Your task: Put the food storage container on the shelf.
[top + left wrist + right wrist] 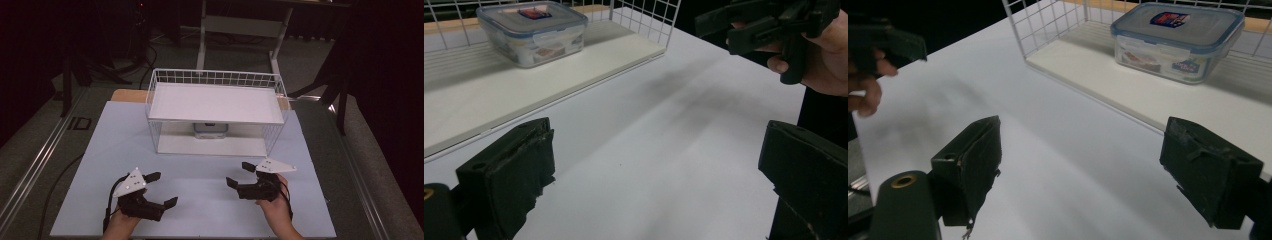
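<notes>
Hand-held grippers [162, 189] [239, 174] agape — bare table [200, 175] between

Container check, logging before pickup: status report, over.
Left gripper open, right gripper open, both empty over table. Lidded container upright on lower shelf of wire rack. Nothing in the way.

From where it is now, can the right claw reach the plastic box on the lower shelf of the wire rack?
Probably yes. The right claw is open, and the rack is open at the front. Bare table lies between it and the plastic box; the upper shelf leaves room only from the front.
</notes>
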### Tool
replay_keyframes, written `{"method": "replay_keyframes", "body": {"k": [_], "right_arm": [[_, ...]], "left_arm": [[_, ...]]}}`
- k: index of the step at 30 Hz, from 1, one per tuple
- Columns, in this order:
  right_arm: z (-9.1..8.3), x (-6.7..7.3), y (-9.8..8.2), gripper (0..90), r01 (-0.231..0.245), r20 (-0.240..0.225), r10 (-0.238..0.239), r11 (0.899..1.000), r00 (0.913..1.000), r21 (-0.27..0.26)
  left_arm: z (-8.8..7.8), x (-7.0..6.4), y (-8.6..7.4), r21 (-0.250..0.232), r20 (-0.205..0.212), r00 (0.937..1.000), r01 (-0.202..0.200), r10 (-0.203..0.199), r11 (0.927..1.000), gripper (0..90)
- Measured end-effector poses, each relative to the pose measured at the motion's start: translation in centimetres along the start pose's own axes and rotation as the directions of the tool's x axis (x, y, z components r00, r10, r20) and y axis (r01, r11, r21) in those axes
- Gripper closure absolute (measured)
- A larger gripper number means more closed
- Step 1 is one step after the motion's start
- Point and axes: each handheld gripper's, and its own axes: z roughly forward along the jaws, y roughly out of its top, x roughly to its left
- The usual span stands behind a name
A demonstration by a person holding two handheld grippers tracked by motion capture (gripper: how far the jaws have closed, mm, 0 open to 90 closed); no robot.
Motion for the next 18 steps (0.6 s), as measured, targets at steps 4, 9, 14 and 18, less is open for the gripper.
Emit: {"method": "replay_keyframes", "body": {"k": [4, 9, 14, 18], "right_arm": [[-0.7, -0.1, -0.6, 16.8, 0.009, 0.003, -0.009, 1.000, 1.0000, 0.011], [-1.5, -0.7, -1.5, 17.1, 0.001, 0.010, -0.001, 1.000, 0.9999, 0.019], [-2.3, -1.2, -2.9, 17.1, 0.001, 0.008, -0.001, 0.999, 1.0000, 0.040], [-3.0, -1.8, -3.7, 17.1, 0.010, 0.018, -0.011, 0.998, 0.9998, 0.054]], "left_arm": [[-0.4, 0.1, -0.5, 0.005, -0.005, 1.0000, 0.001, -0.001, 1.0000, 2.4], [-0.6, 0.3, -1.0, 0.008, -0.005, 1.0000, -0.007, 0.007, 0.9999, 2.4], [-0.7, 0.4, -1.4, -0.001, -0.006, 1.0000, -0.007, 0.007, 1.0000, 2.4], [-0.6, 0.6, -1.6, 0.002, -0.005, 1.0000, 0.001, -0.001, 1.0000, 2.4]]}}
